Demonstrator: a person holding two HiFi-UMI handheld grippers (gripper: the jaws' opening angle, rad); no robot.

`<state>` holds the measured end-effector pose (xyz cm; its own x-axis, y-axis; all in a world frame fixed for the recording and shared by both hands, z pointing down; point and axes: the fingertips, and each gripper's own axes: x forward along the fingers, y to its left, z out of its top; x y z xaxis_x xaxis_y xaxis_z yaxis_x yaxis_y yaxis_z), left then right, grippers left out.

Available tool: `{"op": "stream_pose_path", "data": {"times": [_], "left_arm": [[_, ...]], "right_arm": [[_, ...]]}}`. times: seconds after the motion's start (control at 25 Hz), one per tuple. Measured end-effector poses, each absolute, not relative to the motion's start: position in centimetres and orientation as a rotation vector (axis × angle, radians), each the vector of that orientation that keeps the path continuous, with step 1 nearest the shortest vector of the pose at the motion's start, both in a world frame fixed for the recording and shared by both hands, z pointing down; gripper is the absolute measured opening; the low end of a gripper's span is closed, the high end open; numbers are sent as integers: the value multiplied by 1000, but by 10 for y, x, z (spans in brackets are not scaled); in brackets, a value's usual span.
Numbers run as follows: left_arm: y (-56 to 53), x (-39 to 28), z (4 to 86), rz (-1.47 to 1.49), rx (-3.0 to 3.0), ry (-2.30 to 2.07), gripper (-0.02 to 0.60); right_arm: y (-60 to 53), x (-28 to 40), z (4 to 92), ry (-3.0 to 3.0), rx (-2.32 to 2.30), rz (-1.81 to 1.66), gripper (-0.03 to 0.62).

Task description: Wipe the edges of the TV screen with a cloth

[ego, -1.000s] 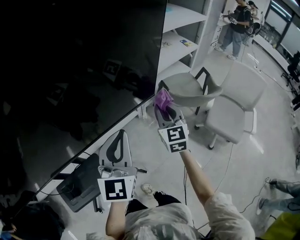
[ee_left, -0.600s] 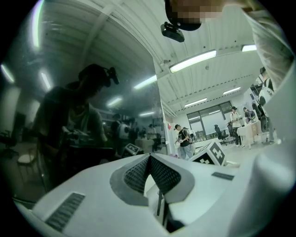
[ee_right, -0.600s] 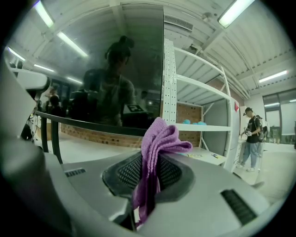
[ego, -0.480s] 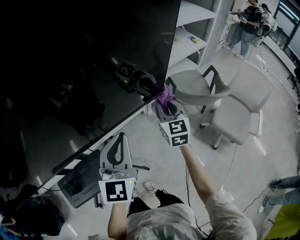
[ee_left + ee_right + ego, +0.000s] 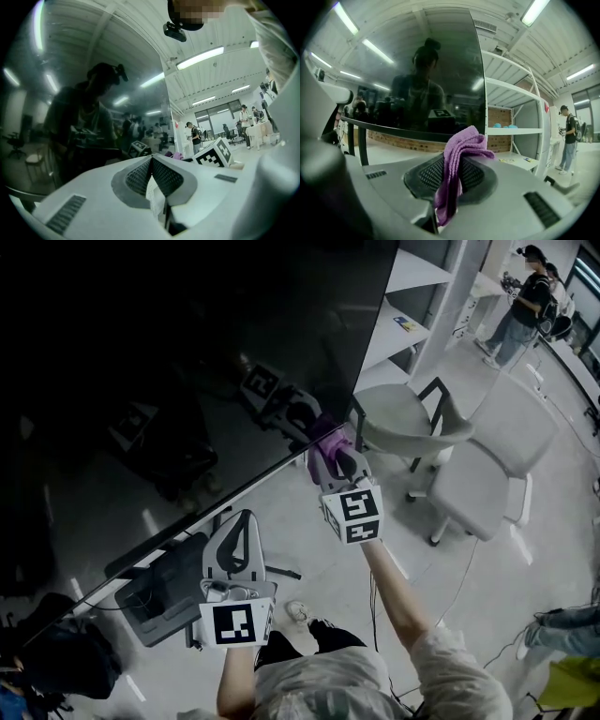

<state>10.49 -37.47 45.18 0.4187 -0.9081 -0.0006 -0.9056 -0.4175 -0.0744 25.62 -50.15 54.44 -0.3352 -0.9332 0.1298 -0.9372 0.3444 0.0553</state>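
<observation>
Here, the dark TV screen (image 5: 169, 352) is filling the left and upper part of the head view, with its lower edge running diagonally down towards the left. Below that edge a black case (image 5: 164, 592) is lying on the floor (image 5: 309, 549). Just beside the case, the left tool (image 5: 239, 521) is pointing up towards the screen's lower edge without reaching it. In the left gripper view the left tool (image 5: 151, 159) is showing its jaws clenched, with the ribbed pads meeting at the tips and no object between them.

Further right, the right tool (image 5: 334, 454) is reaching up on an outstretched forearm (image 5: 389, 592) and is gripping a purple cloth (image 5: 328, 435). The cloth is sitting right at the screen's lower edge, near its lower right corner, and is seemingly touching it. In the right gripper view the right tool (image 5: 450, 164) is pinching the purple cloth (image 5: 459, 150) between its pads. One fold is bunching above the jaws and the rest is hanging down between them. The glass is reflecting the tool and the person holding it.

To the right, a grey chair (image 5: 403, 418) is standing close to the screen's corner, with a second chair (image 5: 478, 474) beside it. White shelving (image 5: 412, 277) is rising behind them. At the far right a person (image 5: 525, 296) is standing well apart.
</observation>
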Motion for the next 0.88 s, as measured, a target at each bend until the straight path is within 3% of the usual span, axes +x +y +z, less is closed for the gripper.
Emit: {"op": "stream_pose_path", "data": {"times": [0.48,0.88], "left_arm": [[-350,31,467,-57,-2453,1913,15],[-300,-82,476,-1,-2215,2217,15]], "right_arm": [[-458,169,542,-2549,1516,-22,64],[-408,58,545,-2619,1330,-50,64]]}}
